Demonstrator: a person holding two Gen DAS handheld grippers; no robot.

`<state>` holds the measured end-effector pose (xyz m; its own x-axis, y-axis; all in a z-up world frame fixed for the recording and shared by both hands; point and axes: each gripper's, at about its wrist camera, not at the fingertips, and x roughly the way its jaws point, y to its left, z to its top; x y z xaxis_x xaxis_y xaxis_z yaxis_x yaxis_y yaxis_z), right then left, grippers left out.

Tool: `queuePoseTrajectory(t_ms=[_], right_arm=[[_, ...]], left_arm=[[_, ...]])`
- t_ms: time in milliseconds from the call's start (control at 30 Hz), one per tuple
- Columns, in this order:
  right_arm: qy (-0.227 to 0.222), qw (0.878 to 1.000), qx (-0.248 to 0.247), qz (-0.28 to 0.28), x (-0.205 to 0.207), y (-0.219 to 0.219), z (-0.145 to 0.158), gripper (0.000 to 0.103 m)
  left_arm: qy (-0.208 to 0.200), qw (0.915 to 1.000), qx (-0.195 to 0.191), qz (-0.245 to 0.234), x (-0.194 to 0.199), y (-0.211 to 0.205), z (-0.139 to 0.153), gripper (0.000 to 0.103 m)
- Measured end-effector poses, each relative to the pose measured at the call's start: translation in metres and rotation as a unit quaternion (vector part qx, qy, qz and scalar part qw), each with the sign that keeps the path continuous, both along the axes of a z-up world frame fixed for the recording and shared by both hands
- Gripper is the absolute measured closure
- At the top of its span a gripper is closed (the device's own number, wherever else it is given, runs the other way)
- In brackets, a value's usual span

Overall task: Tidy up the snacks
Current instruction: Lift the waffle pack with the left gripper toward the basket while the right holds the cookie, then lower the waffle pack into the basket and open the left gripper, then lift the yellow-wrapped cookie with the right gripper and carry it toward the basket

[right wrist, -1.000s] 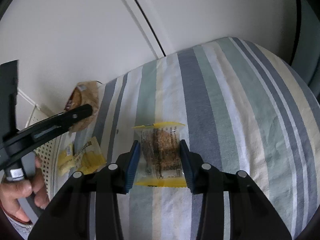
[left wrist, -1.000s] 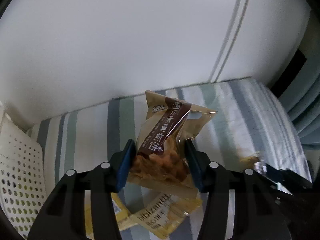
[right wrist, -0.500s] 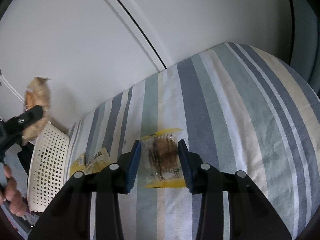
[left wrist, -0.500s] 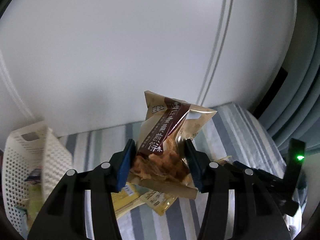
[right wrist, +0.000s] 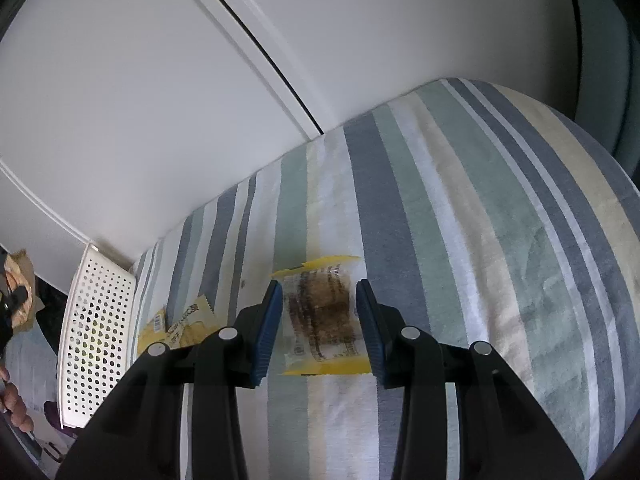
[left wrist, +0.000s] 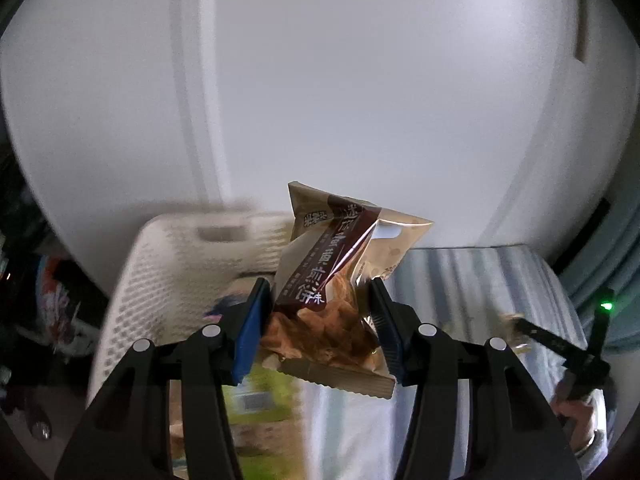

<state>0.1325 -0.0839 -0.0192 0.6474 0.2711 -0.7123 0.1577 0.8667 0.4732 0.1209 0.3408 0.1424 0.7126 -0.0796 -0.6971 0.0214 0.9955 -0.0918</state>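
My left gripper [left wrist: 320, 312] is shut on a gold and brown snack bag [left wrist: 332, 280] and holds it upright in the air, beside the white perforated basket [left wrist: 180, 264]. Several blurred packets lie inside the basket below the bag. My right gripper [right wrist: 318, 312] is shut on a clear packet with yellow edges [right wrist: 320, 320] that holds a brown cake, above the striped cloth [right wrist: 460, 240]. In the right wrist view the basket [right wrist: 100, 320] stands at the left edge of the cloth, and the snack bag [right wrist: 18, 280] shows at the far left.
Two yellow packets [right wrist: 180, 324] lie on the cloth next to the basket. A white panelled wall [right wrist: 160, 80] rises right behind the cloth. A hand [left wrist: 580, 432] holds the right gripper at the lower right of the left wrist view. Grey-blue curtains [left wrist: 624, 280] hang on the right.
My left gripper has swung left with the snack bag, from over the cloth to beside the basket. The right gripper has risen slightly with its packet still held.
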Motion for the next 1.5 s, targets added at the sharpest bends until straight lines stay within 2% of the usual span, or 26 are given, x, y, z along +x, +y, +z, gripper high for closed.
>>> queuePoseTrajectory(t_ms=[67, 133, 200, 367, 600, 700, 800, 1033, 1167, 1300, 1333, 1500], right_arm=[[0.002, 1.000, -0.001, -0.001, 0.001, 0.002, -0.001, 0.064], [0.004, 1.000, -0.001, -0.003, 0.003, 0.005, -0.001, 0.064], [0.008, 1.000, 0.000, -0.005, 0.004, 0.005, -0.002, 0.064], [0.013, 1.000, 0.000, -0.004, 0.006, 0.005, -0.003, 0.064], [0.019, 1.000, 0.007, -0.001, 0.008, 0.005, -0.005, 0.063], [0.024, 1.000, 0.004, 0.003, 0.010, 0.007, -0.005, 0.062], [0.030, 0.999, -0.007, 0.009, 0.012, 0.010, -0.004, 0.061], [0.053, 0.994, -0.088, 0.040, 0.021, 0.037, 0.003, 0.054], [0.068, 0.981, -0.175, 0.054, 0.027, 0.065, 0.004, 0.052], [0.079, 0.967, -0.235, 0.062, 0.031, 0.083, 0.002, 0.055], [0.077, 0.965, -0.243, 0.065, 0.031, 0.087, 0.003, 0.061], [0.078, 0.962, -0.253, 0.061, 0.029, 0.096, 0.008, 0.063]], left_arm=[[0.007, 0.9998, -0.005, 0.018, -0.001, 0.016, -0.006, 0.051], [0.014, 0.9989, -0.006, 0.044, -0.001, 0.032, -0.012, 0.042], [0.026, 0.9974, -0.011, 0.067, 0.000, 0.043, -0.019, 0.002], [0.011, 0.9948, -0.041, 0.093, -0.013, 0.057, -0.029, 0.002], [-0.008, 0.9909, -0.041, 0.128, -0.039, 0.054, -0.040, 0.002], [-0.033, 0.9863, -0.060, 0.150, -0.057, 0.059, -0.037, 0.002], [-0.057, 0.9831, -0.049, 0.167, -0.069, 0.058, -0.035, 0.002], [-0.079, 0.9809, -0.034, 0.175, -0.082, 0.066, -0.034, 0.002], [-0.080, 0.9785, -0.049, 0.183, -0.086, 0.080, -0.038, 0.002], [-0.081, 0.9755, -0.057, 0.196, -0.091, 0.092, -0.040, 0.002], [-0.083, 0.9747, -0.057, 0.200, -0.092, 0.094, -0.040, 0.002], [-0.086, 0.9715, -0.051, 0.215, -0.094, 0.104, -0.041, 0.002]])
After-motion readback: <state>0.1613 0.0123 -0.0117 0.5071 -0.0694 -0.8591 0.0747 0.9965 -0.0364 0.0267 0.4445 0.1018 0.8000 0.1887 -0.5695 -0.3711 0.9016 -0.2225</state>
